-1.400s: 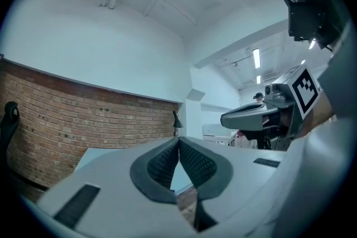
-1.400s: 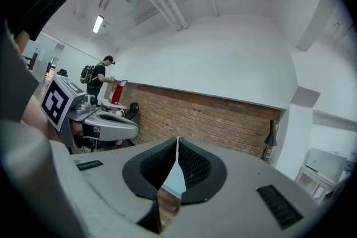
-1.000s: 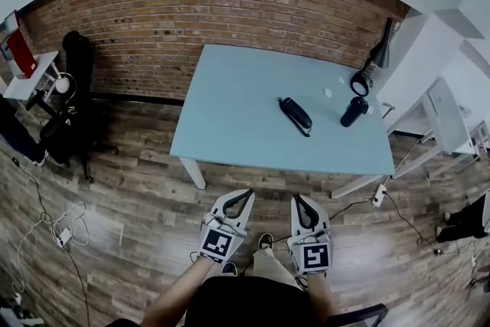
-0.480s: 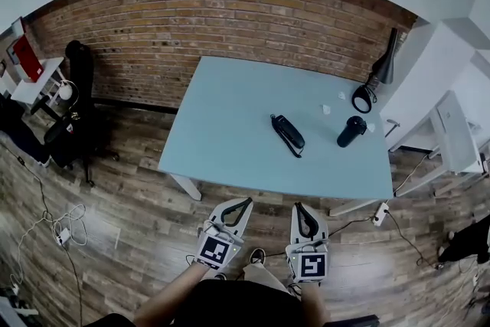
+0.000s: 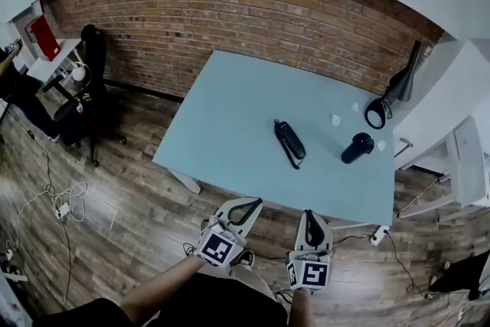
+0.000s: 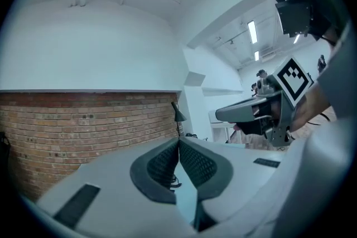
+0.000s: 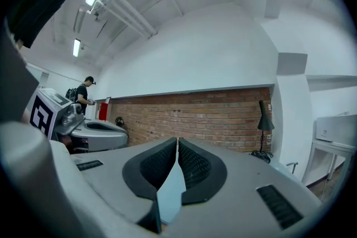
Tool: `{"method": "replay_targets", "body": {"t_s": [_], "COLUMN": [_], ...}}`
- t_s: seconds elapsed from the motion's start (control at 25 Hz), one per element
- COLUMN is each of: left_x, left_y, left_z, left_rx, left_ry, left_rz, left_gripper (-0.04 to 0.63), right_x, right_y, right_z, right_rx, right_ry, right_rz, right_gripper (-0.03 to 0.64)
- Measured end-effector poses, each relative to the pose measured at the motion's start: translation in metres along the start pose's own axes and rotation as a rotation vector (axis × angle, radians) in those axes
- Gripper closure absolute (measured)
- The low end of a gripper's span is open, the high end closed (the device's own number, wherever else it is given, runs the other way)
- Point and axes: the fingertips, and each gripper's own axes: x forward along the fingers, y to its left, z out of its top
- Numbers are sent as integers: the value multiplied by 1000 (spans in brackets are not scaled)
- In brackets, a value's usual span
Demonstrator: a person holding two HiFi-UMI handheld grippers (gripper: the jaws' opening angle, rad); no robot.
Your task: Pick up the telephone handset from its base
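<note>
Jaws on my left gripper [image 6: 178,145] are pressed together at the tips with nothing between the pads. Those on my right gripper [image 7: 177,143] stand at a hairline slit, also empty. Both point level ahead, side by side over the wooden floor [image 5: 115,195], short of the near edge of the table [image 5: 222,126].

Since a second ago the table has drawn closer beneath me. Its near edge now lies lower in the head view, just ahead of my jaw tips, and the telephone handset [image 5: 289,142] has slid nearer too. Neither pair of jaws has opened in that time.

The handset lies untouched around the middle of the table, a dark, slim shape with a thin cord trailing toward me. From here I cannot tell it apart from its base. A dark cylinder [image 5: 357,148] stands to its right, well apart, and a black lamp [image 5: 398,88] sits at the far right corner against the brick wall [image 5: 230,19].

I judge this to be the approach only. One pair of jaws must open and reach over the edge before any pick-up can begin.
</note>
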Motion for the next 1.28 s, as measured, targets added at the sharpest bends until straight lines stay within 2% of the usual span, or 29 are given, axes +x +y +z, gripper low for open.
{"method": "replay_targets", "body": {"t_s": [0.24, 0.44, 0.8, 0.92, 1.08, 1.28], "left_x": [26, 52, 114, 125, 144, 161], "left_y": [14, 43, 107, 137, 160, 170], "left_z": [-8, -16, -12, -3, -12, -30], "left_rx": [3, -26, 28, -3, -80, -115], "left_ry": [21, 7, -52, -101, -74, -28], "left_rz": [3, 0, -74, -66, -68, -108], "left_gripper": [580, 580, 580, 580, 580, 580], "right_x": [23, 61, 145, 177, 203, 221], "right_y": [-12, -24, -34, -30, -32, -37], "right_z": [-17, -18, -1, 0, -2, -29], "right_rx": [7, -12, -74, -87, -104, -118], "right_ry": [45, 56, 62, 72, 103, 181], "right_rz": [20, 0, -29, -29, -39, -25], "right_gripper": [587, 586, 586, 586, 585, 577]}}
